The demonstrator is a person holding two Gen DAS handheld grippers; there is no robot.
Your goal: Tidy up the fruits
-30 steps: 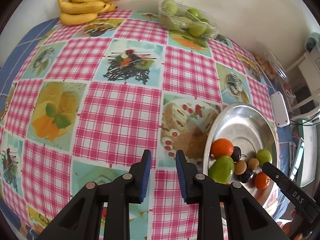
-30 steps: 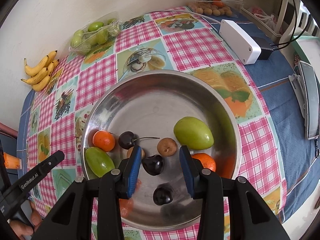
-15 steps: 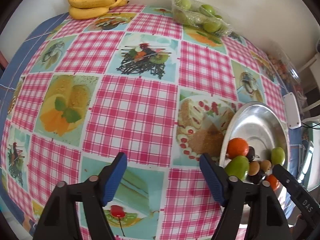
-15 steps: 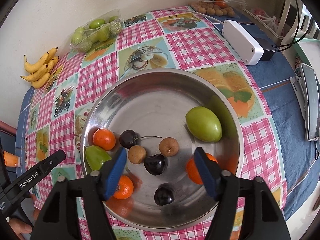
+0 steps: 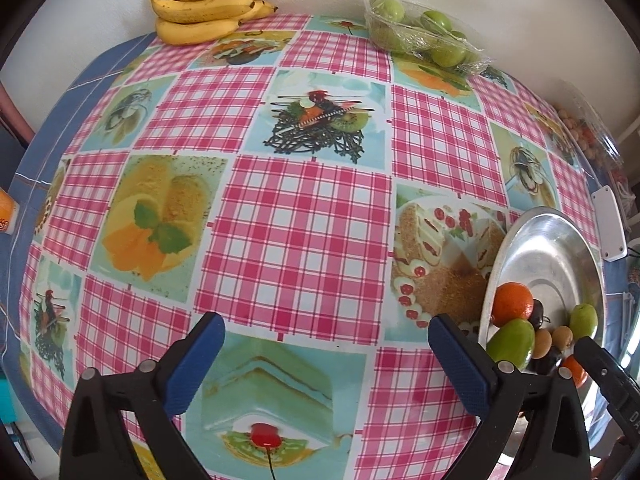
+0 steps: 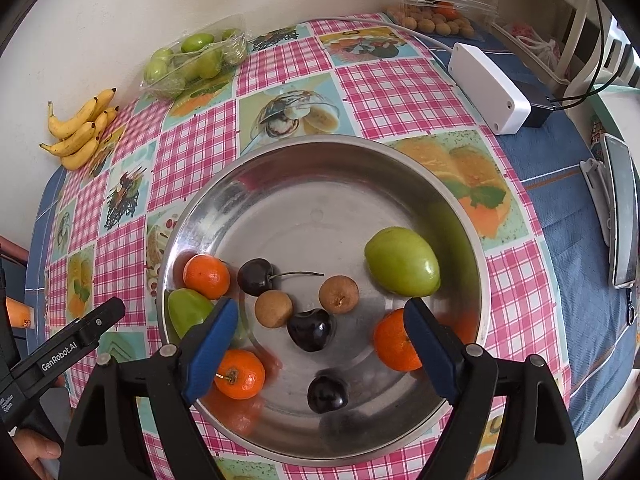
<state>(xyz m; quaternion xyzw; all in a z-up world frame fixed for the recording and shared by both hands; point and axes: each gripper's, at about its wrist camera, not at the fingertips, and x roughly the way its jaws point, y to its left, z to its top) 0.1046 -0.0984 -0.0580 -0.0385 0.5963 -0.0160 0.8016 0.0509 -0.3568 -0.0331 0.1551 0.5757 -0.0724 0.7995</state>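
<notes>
Steel gleams under the right tongs (image 6: 320, 344), which point steeply down over a round metal bowl (image 6: 320, 168) on a bench draped in a pink-checked cloth (image 5: 296, 240). Their blue-padded jaws, having just been opening, stand spread and pinch nothing; a dark cherry (image 6: 310, 330) lies loose in the bowl between them. A tangerine (image 6: 394, 340) sits partly behind the right-hand pad, another (image 6: 240, 374) just below the left-hand one. Also in the bowl are a large green fruit (image 6: 402, 262), a second green fruit (image 6: 186, 312) at the rim, a third tangerine (image 6: 206, 276), two brown longans (image 6: 339, 294), a stemmed cherry (image 6: 256, 277) and one more cherry (image 6: 327, 394) near the front.

The left tongs (image 5: 326, 360), also just opened wide and empty, tilt down over bare cloth left of the bowl. Bananas (image 5: 208, 8) and a pack of green fruit (image 5: 424, 40) rest against the far wall.
</notes>
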